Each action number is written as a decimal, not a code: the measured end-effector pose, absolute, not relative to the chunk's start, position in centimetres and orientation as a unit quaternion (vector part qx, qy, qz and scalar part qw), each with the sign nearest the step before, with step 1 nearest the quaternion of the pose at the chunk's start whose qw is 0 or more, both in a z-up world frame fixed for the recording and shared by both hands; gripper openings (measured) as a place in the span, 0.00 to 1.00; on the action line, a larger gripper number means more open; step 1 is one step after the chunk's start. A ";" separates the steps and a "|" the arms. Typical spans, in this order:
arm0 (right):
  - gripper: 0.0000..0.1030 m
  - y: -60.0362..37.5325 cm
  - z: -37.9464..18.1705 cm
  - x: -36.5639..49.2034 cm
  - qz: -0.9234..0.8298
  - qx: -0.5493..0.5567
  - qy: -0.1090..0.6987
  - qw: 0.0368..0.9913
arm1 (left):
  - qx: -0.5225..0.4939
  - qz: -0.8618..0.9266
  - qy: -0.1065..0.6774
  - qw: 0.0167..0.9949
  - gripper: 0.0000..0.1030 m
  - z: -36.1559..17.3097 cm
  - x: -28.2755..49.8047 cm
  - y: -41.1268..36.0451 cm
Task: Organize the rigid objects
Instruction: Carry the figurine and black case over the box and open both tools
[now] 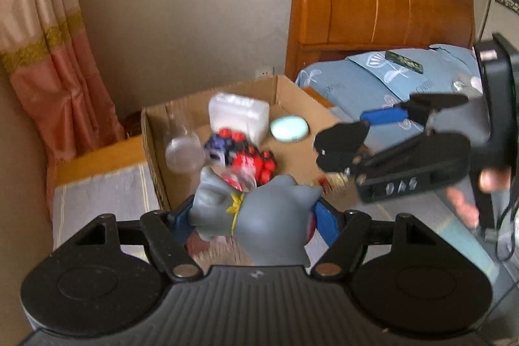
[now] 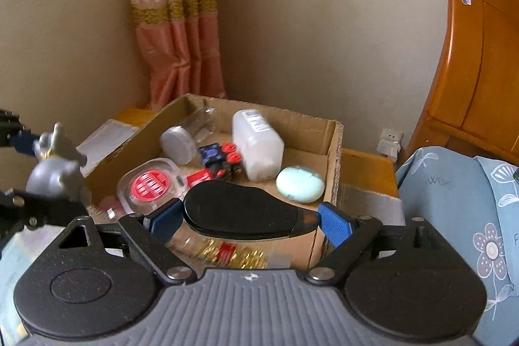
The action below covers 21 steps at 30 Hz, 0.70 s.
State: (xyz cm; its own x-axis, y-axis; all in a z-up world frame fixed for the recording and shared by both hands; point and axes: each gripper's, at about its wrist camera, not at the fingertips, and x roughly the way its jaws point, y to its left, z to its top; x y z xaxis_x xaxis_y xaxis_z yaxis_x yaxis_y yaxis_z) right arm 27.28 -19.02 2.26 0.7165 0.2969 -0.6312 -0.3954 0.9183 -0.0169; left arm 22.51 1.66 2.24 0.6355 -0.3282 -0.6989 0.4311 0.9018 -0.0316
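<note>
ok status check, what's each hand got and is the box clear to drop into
Left tongs shut on grey figurine. Right tongs shut on black oval object. Both near cardboard box; box already crowded: white jug, mint case.

A grey cat figurine [image 1: 259,216] with a yellow collar lies sideways, near the cardboard box [image 2: 335,151]. A glossy black mouse-shaped object [image 2: 240,211] is poised level over the box's near edge.
</note>
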 end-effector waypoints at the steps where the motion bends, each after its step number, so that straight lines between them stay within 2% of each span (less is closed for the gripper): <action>1: 0.90 -19.0 2.1 27.6 0.184 -0.078 0.327 0.924 | 0.070 -0.211 0.371 0.902 0.71 2.4 23.1 1.4; 3: 0.91 -18.9 1.6 28.4 0.181 -0.088 0.328 0.923 | 0.072 -0.208 0.367 0.904 0.71 2.7 24.4 0.8; 5: 1.00 -18.9 1.2 28.7 0.174 -0.095 0.323 0.925 | 0.076 -0.208 0.364 0.905 0.71 2.9 25.6 0.2; 17: 1.00 -22.6 1.4 24.5 0.157 -0.035 0.321 0.933 | 0.077 -0.221 0.370 0.899 0.73 1.8 31.3 -4.6; 19: 1.00 -23.3 1.6 23.9 0.154 -0.024 0.320 0.935 | 0.070 -0.226 0.362 0.902 0.91 1.8 31.7 -5.2; 21: 1.00 -23.8 1.8 23.5 0.147 -0.013 0.318 0.937 | 0.062 -0.217 0.349 0.910 0.94 1.9 31.7 -5.4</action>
State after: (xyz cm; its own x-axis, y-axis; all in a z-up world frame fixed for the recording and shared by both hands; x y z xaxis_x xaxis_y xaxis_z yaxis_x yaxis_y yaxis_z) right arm 23.51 -23.85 1.75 0.7549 0.2661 -0.5995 -0.2831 0.9567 0.0682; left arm 31.67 -5.42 1.91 0.6622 -0.3508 -0.6622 0.4374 0.8984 -0.0385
